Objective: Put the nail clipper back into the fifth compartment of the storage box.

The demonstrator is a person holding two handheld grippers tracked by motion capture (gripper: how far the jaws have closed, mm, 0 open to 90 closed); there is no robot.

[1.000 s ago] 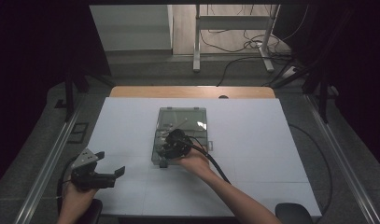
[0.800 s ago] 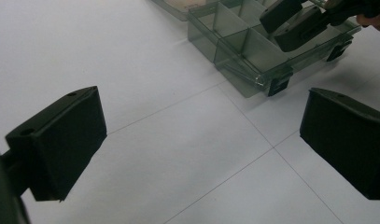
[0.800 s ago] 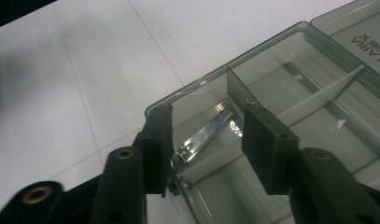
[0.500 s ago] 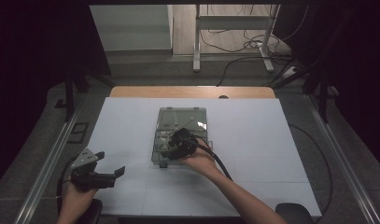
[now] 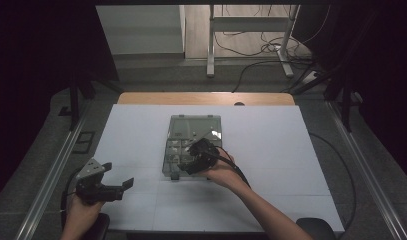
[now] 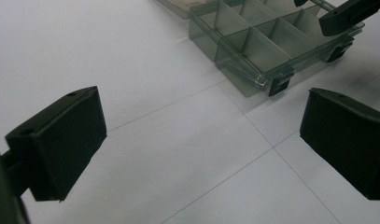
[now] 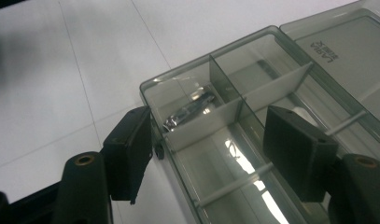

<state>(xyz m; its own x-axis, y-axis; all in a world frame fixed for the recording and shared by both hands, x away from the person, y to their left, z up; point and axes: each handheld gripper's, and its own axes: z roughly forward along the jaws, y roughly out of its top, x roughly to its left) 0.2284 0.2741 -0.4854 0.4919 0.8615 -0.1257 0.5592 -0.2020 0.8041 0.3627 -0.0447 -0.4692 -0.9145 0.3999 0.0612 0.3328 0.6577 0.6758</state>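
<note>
right tongs open over clear compartmented box

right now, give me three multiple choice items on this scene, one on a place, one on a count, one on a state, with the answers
1. Where is the right gripper?
A. at the near end of the clear compartment box
B. on the wooden strip at the table's far edge
C. beyond the white sheet's right edge

2. How many grippers are over the box?
A. none
B. one
C. two

3. How is the box's lid?
A. shut and latched
B. taken off and set at the table's left edge
C. swung open, lying flat behind the compartments

Answers:
1 A, the high view shows that gripper at the box's near end.
2 B, the left gripper is near the sheet's left corner, apart from the box.
3 C, the right gripper view shows open compartments with the lid lying beyond them.
</note>
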